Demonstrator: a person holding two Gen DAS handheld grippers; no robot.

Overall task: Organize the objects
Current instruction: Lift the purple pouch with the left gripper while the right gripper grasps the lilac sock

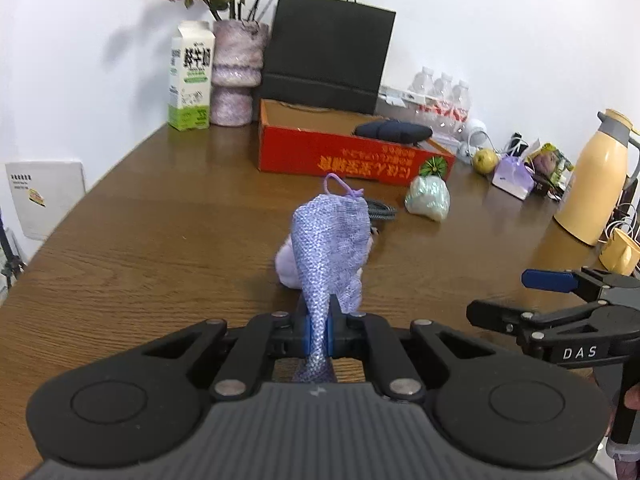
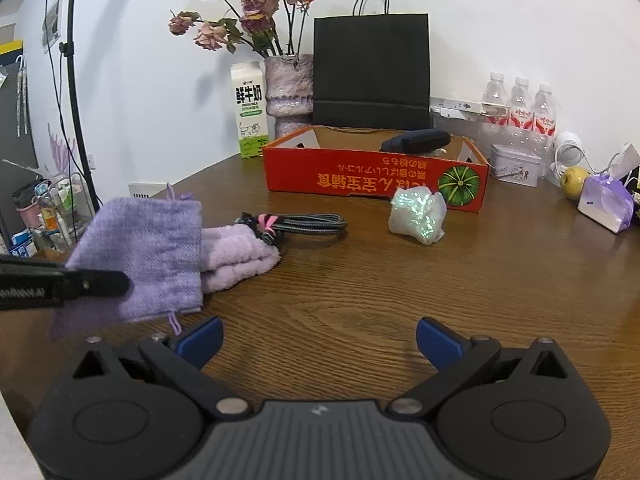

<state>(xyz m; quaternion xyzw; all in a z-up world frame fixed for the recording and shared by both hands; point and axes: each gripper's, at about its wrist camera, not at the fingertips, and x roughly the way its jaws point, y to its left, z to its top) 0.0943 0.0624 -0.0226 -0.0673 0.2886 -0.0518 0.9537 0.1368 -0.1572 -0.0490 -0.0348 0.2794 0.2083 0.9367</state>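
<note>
A white-walled room holds a brown wood-grain counter [image 2: 400, 300] that fills both views. Against the wall stand a black paper bag [image 2: 372, 76], a vase of dried roses [image 2: 289, 88] and a milk carton [image 2: 250, 116]; in front of them lies a shallow red cardboard box [image 2: 376, 180] with a dark pouch [image 2: 416, 142] inside. The left wrist view alone shows a yellow thermos jug [image 1: 592, 184] and a yellow cup [image 1: 620, 252] at the far right, while only the right wrist view takes in a black light stand [image 2: 76, 92] and a cluttered shelf at the left. Before the box sit a crumpled iridescent wrapper [image 2: 418, 216], a coiled grey cable [image 2: 308, 226] and a folded lilac towel [image 2: 236, 256]. The left tongs [image 1: 319, 334] are clenched on the lower corner of a purple mesh drawstring pouch [image 1: 332, 248], which rises ahead of the pads, its loop uppermost, lifted above the towel. The right tongs [image 2: 318, 340] are released, spread wide over bare wood, with the pouch just to their left and not touching them.
</note>
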